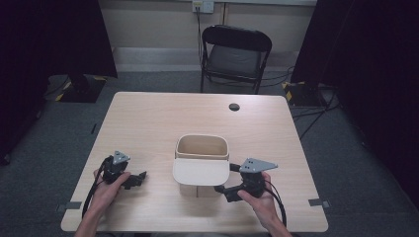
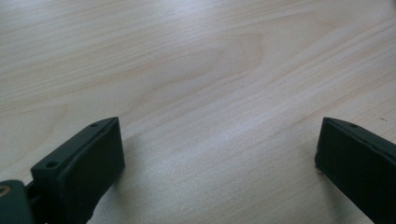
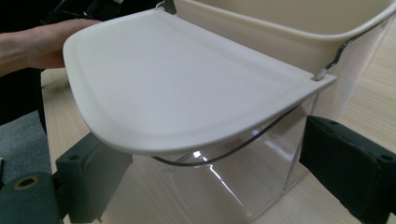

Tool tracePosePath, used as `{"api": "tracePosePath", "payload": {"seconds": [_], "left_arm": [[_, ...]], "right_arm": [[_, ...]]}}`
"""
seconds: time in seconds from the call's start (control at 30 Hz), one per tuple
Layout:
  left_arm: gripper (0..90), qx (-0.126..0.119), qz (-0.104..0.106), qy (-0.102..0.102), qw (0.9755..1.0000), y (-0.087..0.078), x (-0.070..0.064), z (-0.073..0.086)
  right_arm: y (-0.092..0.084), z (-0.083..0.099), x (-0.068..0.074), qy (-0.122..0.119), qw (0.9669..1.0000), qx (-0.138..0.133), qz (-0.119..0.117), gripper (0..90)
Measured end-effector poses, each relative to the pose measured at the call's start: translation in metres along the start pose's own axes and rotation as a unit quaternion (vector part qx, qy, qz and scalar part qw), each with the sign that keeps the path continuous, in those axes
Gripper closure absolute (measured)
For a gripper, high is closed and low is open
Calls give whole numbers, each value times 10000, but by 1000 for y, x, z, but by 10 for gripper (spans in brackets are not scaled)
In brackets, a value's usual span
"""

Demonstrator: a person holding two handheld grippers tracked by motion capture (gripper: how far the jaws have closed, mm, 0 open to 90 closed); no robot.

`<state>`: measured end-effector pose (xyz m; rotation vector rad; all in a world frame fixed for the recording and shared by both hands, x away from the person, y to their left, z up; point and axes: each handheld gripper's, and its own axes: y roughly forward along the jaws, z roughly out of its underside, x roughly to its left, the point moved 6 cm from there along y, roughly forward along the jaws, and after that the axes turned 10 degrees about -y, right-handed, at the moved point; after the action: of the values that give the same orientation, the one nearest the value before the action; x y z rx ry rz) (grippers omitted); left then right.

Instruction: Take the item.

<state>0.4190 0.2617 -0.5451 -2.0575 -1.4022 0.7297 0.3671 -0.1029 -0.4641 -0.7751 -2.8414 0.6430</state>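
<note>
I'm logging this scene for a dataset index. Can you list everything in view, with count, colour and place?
Clear plastic bin with cream rim: one, near middle of table.
Cream flap lid: one, swung open level on the bin's near side; thin wire handle beneath it.
Light wood table: one; dark round cable hole at far edge.
Black folding chair: one, beyond table.
Left gripper: black, jaws open, on bare table left of bin.
Right gripper: black, jaws open either side of the bin's near corner.

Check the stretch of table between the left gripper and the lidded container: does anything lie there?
Nothing: in the high view, only bare wooden table separates the left gripper from the container; its lid projects toward the person.
</note>
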Motion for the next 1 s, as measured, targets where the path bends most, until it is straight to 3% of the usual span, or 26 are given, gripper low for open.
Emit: {"api": "tracePosePath", "payload": {"seconds": [1.0], "left_arm": [[6,-1,0,-1,10000,0,0,0]], "right_arm": [[-4,-12,-9,130,9997,-175,51,139]]}}
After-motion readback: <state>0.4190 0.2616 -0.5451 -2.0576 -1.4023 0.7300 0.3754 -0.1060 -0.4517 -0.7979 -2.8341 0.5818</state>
